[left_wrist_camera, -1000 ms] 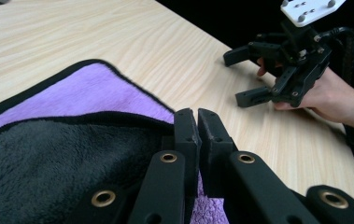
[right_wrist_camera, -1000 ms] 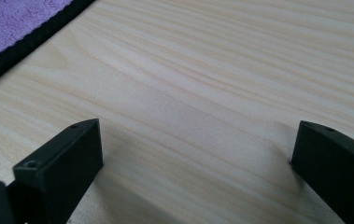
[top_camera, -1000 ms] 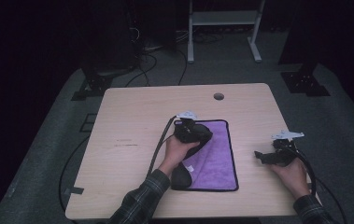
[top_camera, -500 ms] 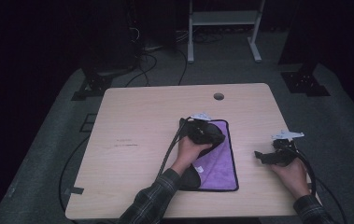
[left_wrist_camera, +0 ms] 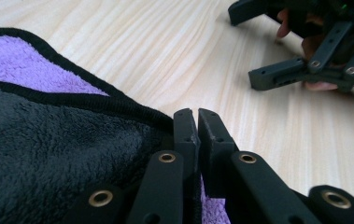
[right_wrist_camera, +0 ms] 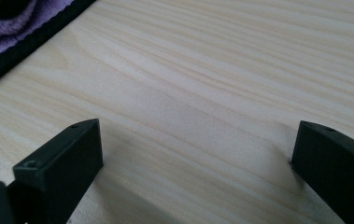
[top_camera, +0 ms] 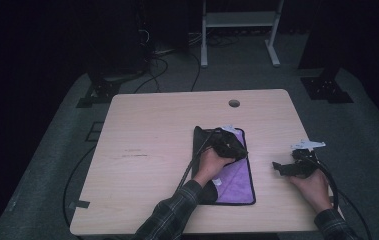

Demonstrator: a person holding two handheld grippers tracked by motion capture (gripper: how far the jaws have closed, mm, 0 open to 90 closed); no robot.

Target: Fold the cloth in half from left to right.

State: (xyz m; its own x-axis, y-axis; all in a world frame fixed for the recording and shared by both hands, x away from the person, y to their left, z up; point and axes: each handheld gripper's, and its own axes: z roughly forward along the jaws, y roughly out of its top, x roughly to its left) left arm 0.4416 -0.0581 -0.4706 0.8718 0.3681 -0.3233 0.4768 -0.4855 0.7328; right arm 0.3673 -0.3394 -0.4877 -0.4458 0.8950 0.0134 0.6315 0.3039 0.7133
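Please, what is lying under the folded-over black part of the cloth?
Under the black flap the purple side of the cloth lies on the wooden table. The left tongs pinch the flap's edge. Whatever lies deeper under the flap is covered.

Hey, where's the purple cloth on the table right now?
In the high view the purple cloth lies right of the table's centre, near the front edge, partly folded over with its black side up, the left gripper shut on its edge, the right gripper apart to its right.
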